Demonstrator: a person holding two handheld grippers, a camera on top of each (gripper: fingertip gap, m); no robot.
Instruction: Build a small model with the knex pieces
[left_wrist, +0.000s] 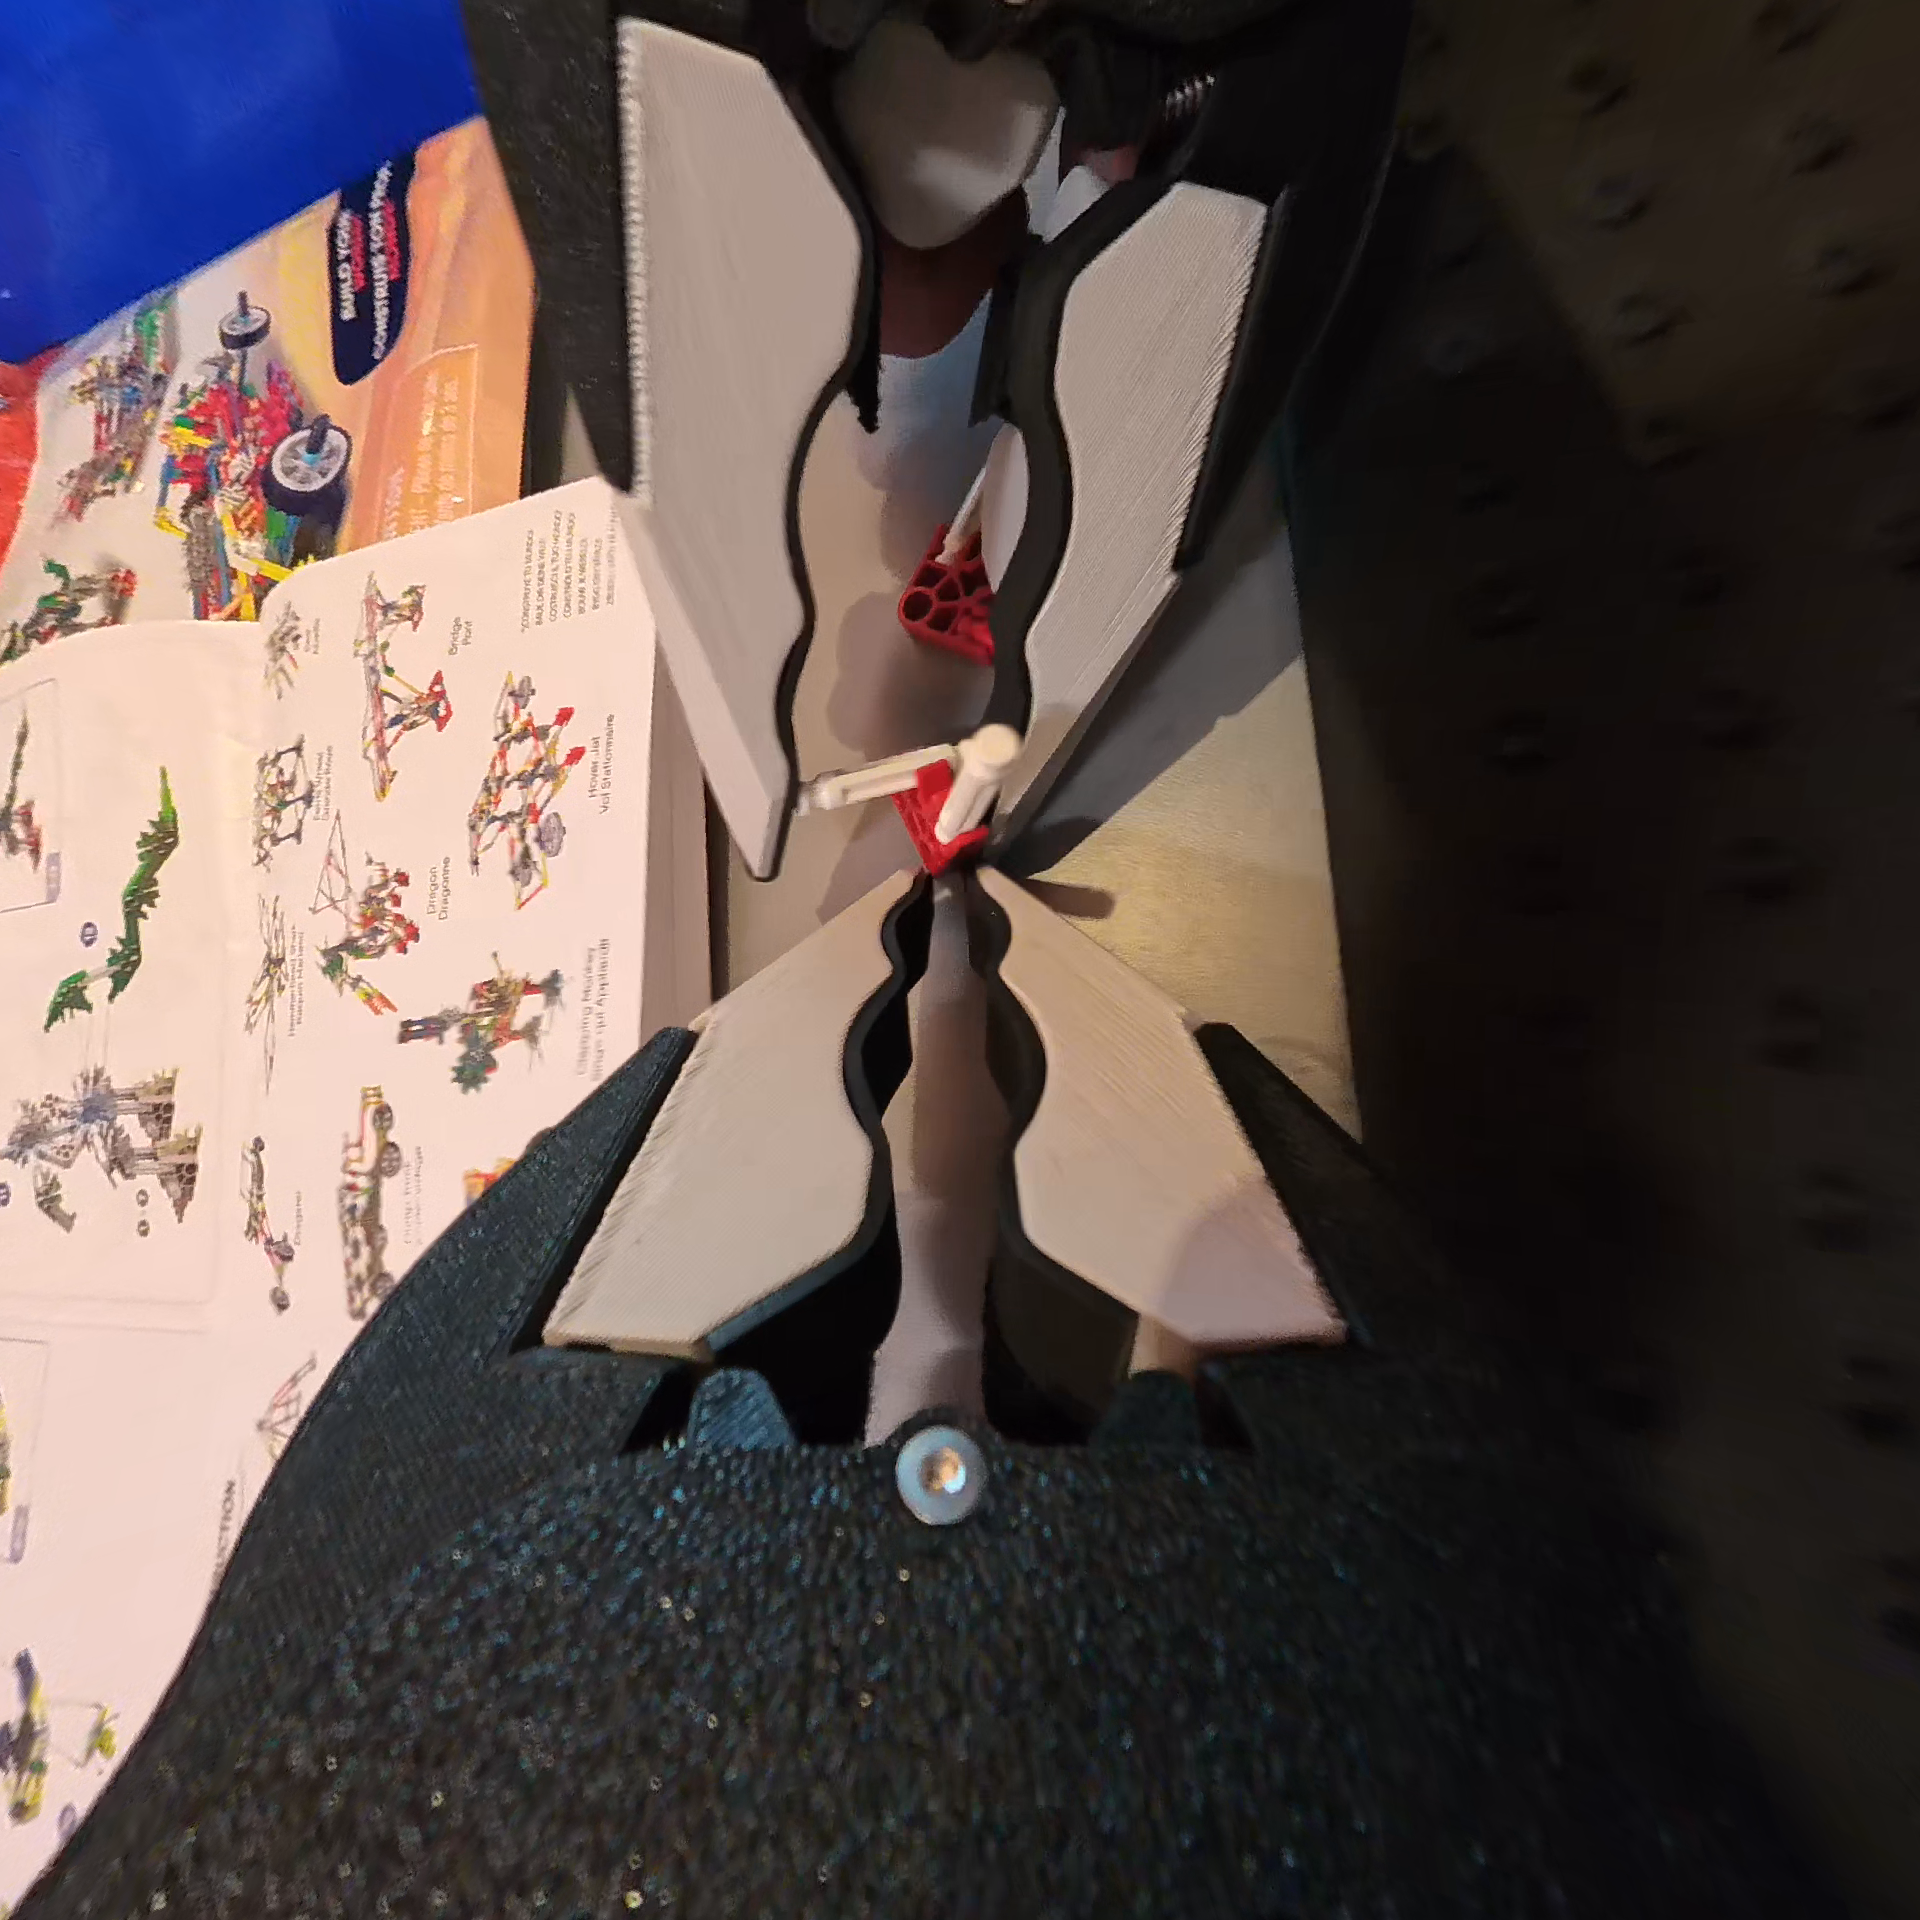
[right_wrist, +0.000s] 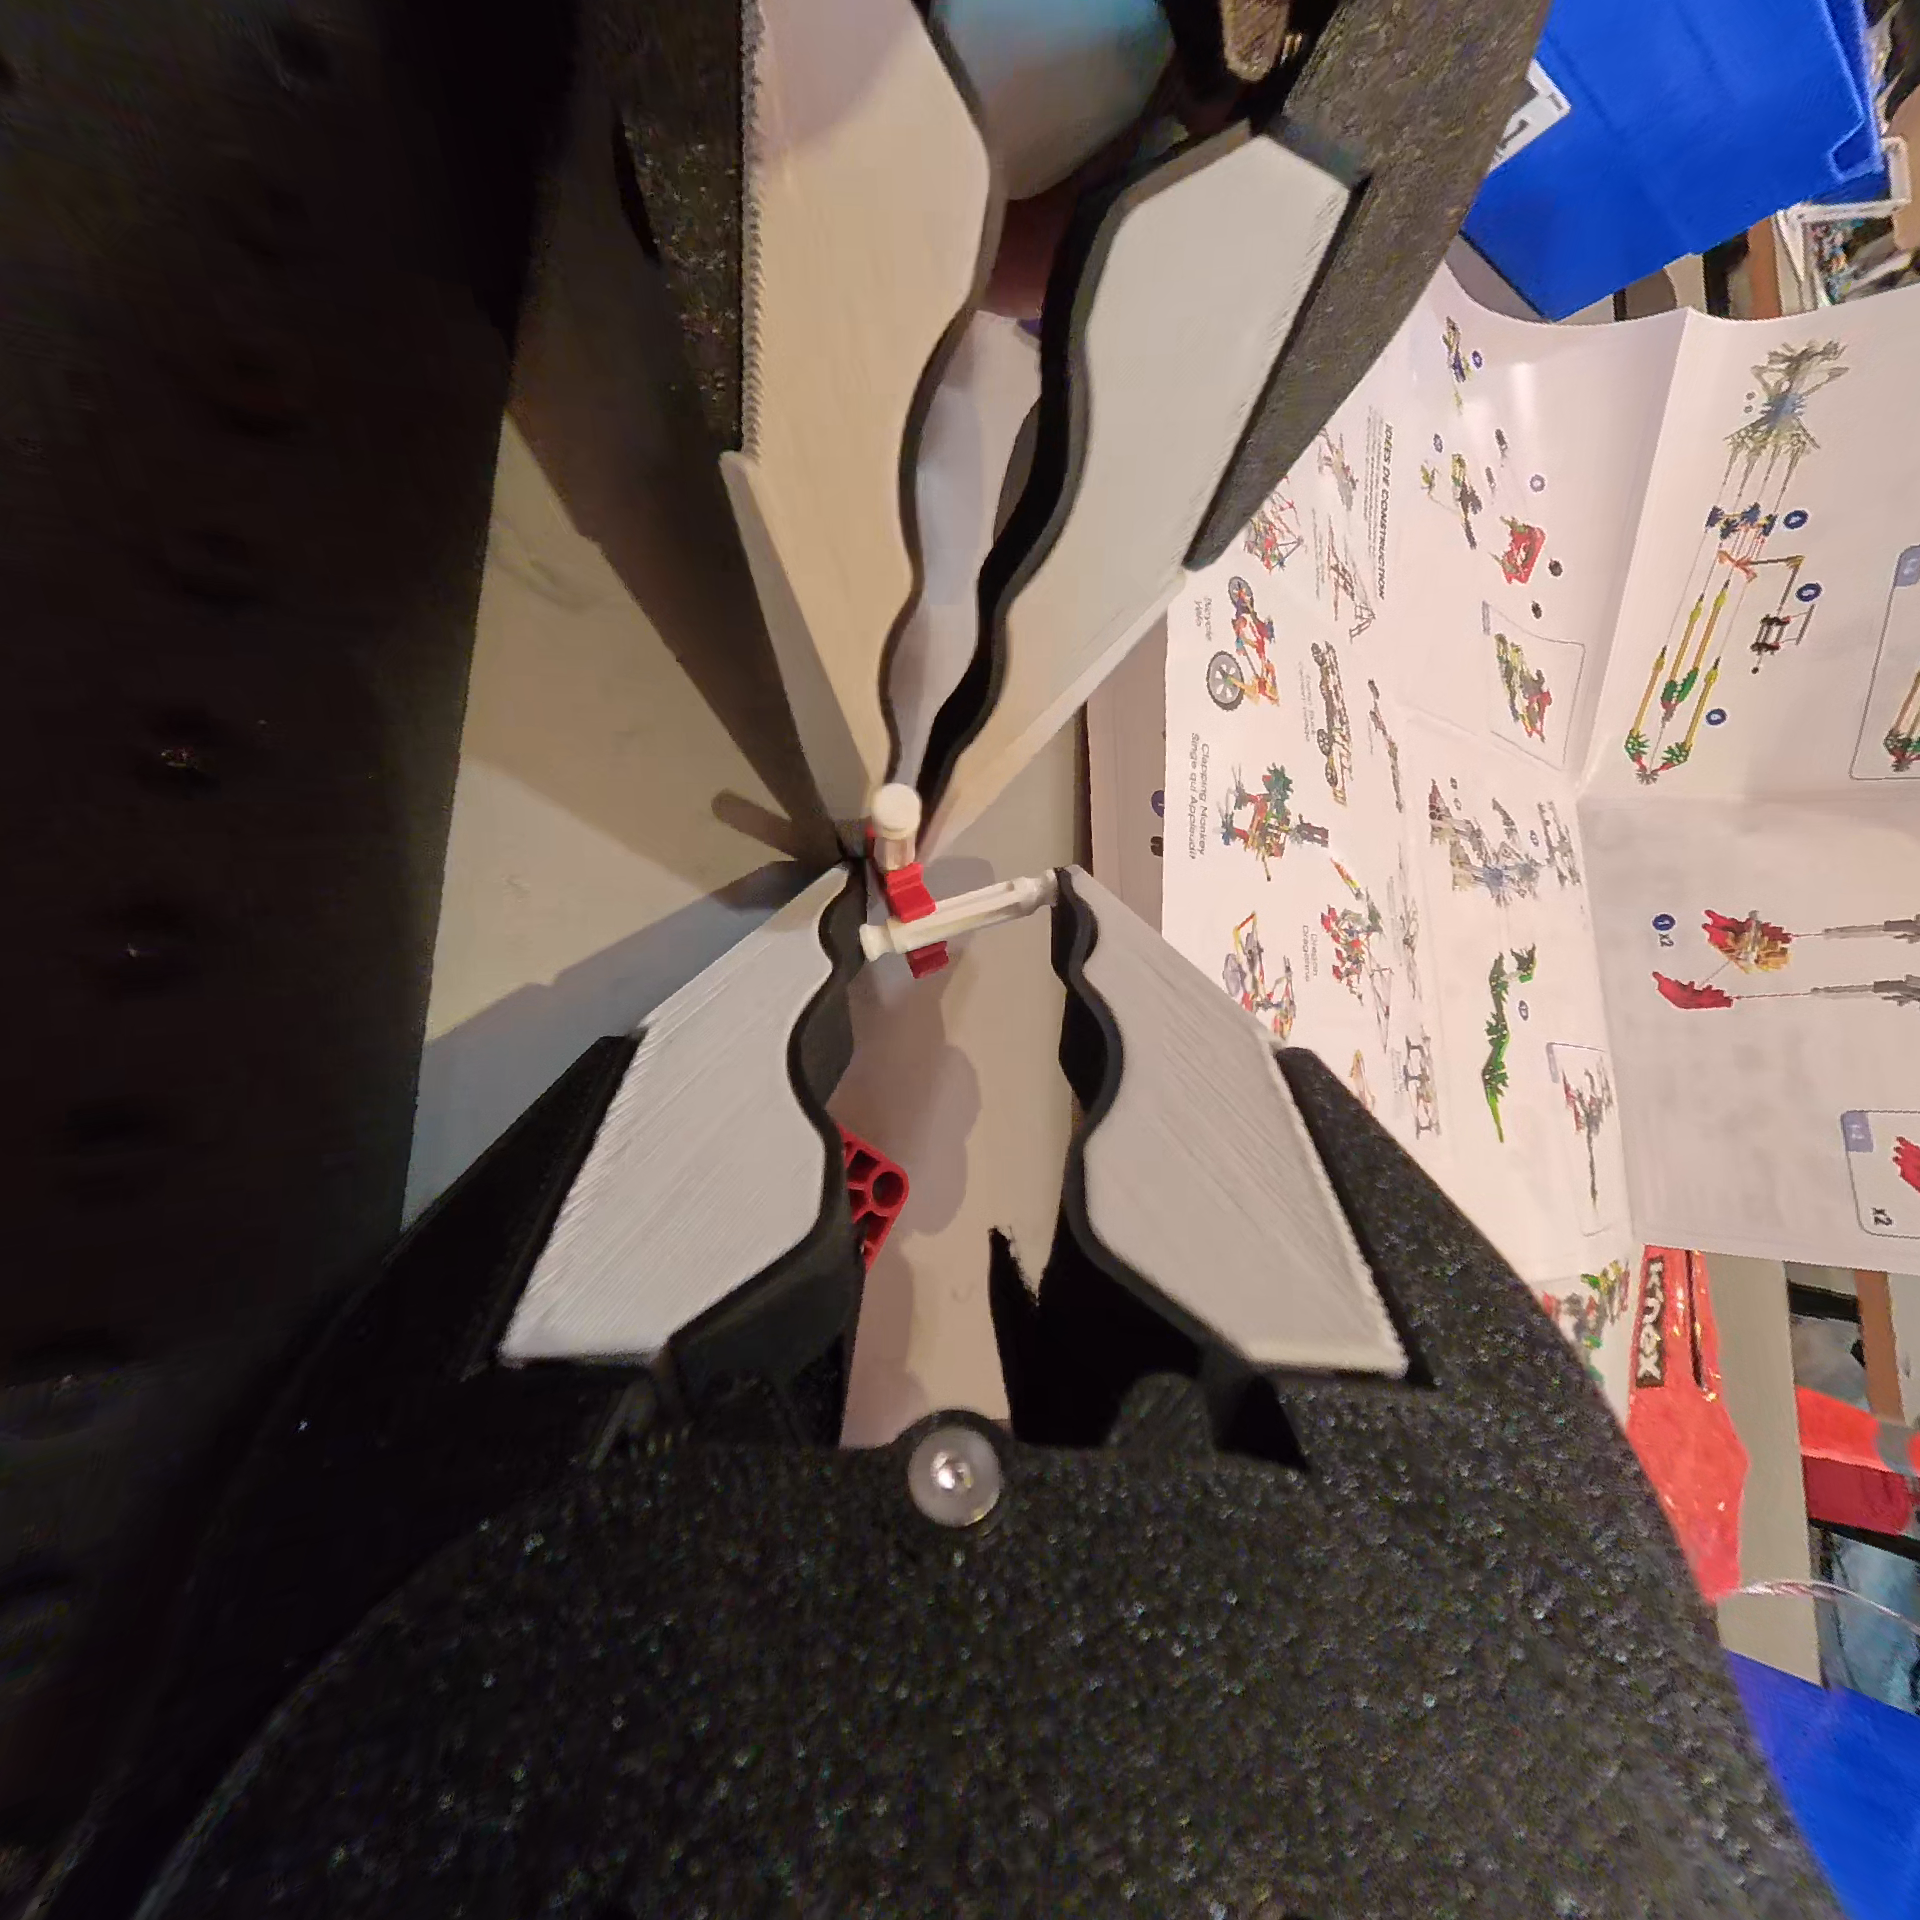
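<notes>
Table (right_wrist: 582, 623) is pale, with a dark dimpled surface along one side in both views. A big fold-out instruction sheet (left_wrist: 343, 831) lies flat beside the work area. A printed toy box (left_wrist: 343, 343) sits past it and a blue bin (right_wrist: 1662, 135) beyond that.

The two tongs meet tip to tip over the bare strip of table.

Left tongs (left_wrist: 943, 883): closed at the tip on the small red connector (left_wrist: 940, 821). The grip looks like a narrow corner pinch, not a full bite.

Right tongs (right_wrist: 956, 914): jaws apart, straddling the horizontal white rod (right_wrist: 982, 906). One finger tip touches the rod's end; the other sits by its opposite end. Not clamped as far as I can see.

A second white rod (left_wrist: 977, 779) stands off the same connector at about a right angle, pointing toward the camera.

A loose red connector (right_wrist: 873, 1184) lies on the table under the right tongs, partly hidden by a finger.

Risks:
- The pinch is on the connector's corner. Side load from the right tongs could twist or pop the piece out.
- Closing the right jaws endwise on the rod could push it out of its clip.
- If dropped, the assembly lands near the spare connector and under the fingers, where it is hard to see.
</notes>
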